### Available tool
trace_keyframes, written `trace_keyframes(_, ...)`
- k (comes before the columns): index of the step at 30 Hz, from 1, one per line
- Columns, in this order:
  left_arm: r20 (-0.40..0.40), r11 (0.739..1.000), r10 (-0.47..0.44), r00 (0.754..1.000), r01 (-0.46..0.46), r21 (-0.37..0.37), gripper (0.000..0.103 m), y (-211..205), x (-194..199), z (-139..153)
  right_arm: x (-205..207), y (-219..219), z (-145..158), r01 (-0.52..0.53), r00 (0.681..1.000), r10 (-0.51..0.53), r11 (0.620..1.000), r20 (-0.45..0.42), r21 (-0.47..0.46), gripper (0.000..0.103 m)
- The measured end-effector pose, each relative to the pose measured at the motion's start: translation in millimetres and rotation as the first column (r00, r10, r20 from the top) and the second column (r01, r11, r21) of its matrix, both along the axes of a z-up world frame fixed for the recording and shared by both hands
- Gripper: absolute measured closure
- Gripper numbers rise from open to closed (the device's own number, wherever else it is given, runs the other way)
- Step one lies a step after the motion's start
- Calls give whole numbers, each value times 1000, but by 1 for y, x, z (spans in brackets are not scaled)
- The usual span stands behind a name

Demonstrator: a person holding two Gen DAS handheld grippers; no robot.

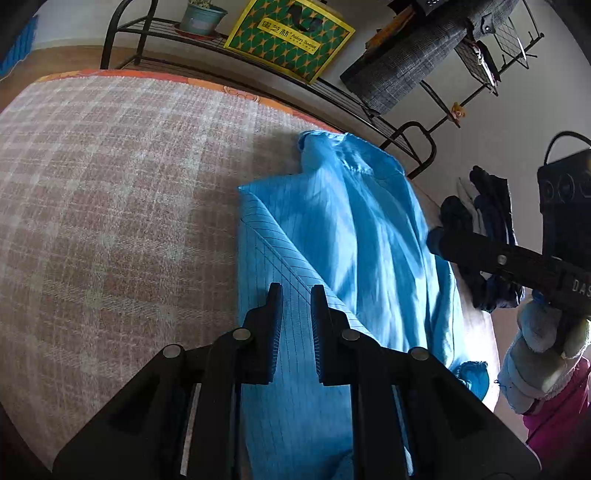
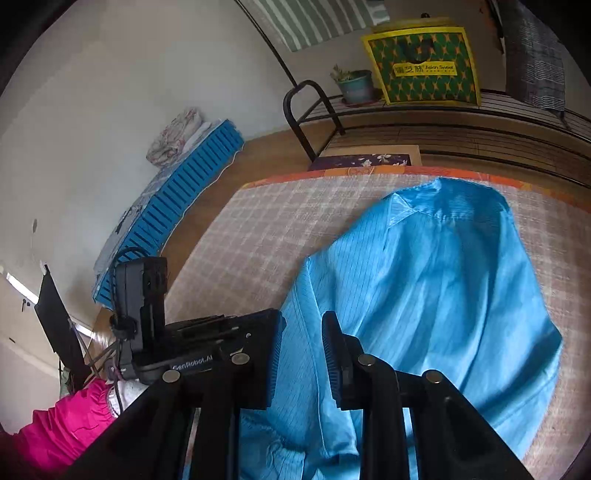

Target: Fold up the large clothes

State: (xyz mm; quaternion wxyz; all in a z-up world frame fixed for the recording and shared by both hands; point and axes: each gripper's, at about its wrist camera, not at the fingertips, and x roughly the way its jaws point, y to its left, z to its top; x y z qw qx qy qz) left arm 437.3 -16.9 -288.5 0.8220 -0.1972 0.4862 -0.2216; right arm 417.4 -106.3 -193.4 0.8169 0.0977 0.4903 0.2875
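Note:
A large light-blue garment (image 1: pixel 351 229) lies on a pink-and-white checked bed cover (image 1: pixel 110 203), partly folded lengthwise, collar at the far end; it also shows in the right wrist view (image 2: pixel 443 288). My left gripper (image 1: pixel 297 291) hangs over the garment's near part with its jaws a little apart and cloth seen between them; no grip is clear. My right gripper (image 2: pixel 303 325) is likewise over the garment's near left edge, jaws apart, cloth between them. The right gripper's body shows at the right of the left wrist view (image 1: pixel 517 258).
A black metal rack (image 1: pixel 258 62) stands behind the bed with a plant pot (image 1: pixel 201 18) and a yellow-green bag (image 1: pixel 291 37). Dark clothes (image 1: pixel 484 236) lie right of the garment. A blue slatted crate (image 2: pixel 177 206) stands left of the bed.

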Motion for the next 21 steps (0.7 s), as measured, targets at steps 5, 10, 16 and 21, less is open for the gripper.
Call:
trace_keyframes(5, 3, 1000, 7, 1000, -7, -17, 91, 7, 6, -21, 52, 20, -55, 9, 998, -13, 998, -68, -60, 80)
trace_keyframes(10, 52, 999, 11, 999, -9, -52, 91, 13, 4, -29, 96, 18, -76, 87, 995, -91, 993, -49, -77, 85)
trace_keyframes(16, 0, 985, 17, 1000, -16, -174, 91, 29, 10, -38, 119, -26, -34, 199, 979, -198, 980, 39, -6, 69)
trace_keyframes(21, 39, 993, 16, 999, -11, -117, 91, 22, 7, -33, 151, -35, -46, 245, 966, -244, 969, -81, 0, 66)
